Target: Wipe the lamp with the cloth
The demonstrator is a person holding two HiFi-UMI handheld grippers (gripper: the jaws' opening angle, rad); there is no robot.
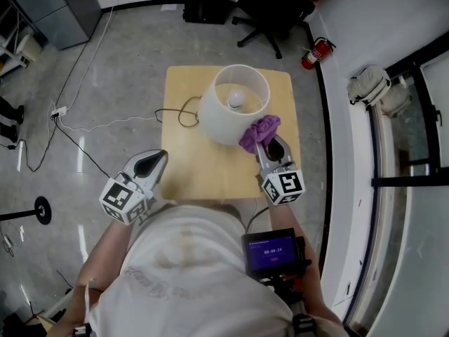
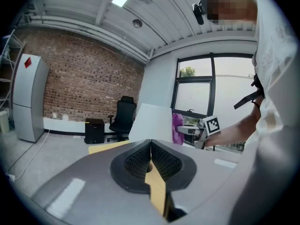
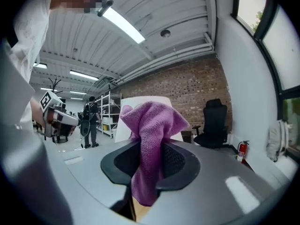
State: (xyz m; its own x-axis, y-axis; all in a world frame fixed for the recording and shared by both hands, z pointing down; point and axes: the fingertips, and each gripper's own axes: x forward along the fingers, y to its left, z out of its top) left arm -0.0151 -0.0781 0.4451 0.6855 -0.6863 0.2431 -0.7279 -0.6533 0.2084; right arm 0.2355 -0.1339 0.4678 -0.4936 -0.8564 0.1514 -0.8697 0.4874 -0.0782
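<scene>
Two grippers: right gripper [image 1: 271, 146] fingers clamp purple cloth [image 1: 259, 132], touching right side of lamp [image 1: 233, 104]; lamp stands on tabletop [image 1: 189, 167]. left gripper [image 1: 156, 161] fingers closed, empty, well left of lamp. Sweep cloth round shade lightly; lamp may tip.

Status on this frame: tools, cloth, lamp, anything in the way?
Left tool shut, empty, near table corner. Right tool shut on cloth, cloth beside lamp shade, contact unclear. Cord lies left of lamp, clear of cloth.

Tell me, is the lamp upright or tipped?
Upright. The lamp stands on the table, and its shade opens upward, showing the bulb.
</scene>
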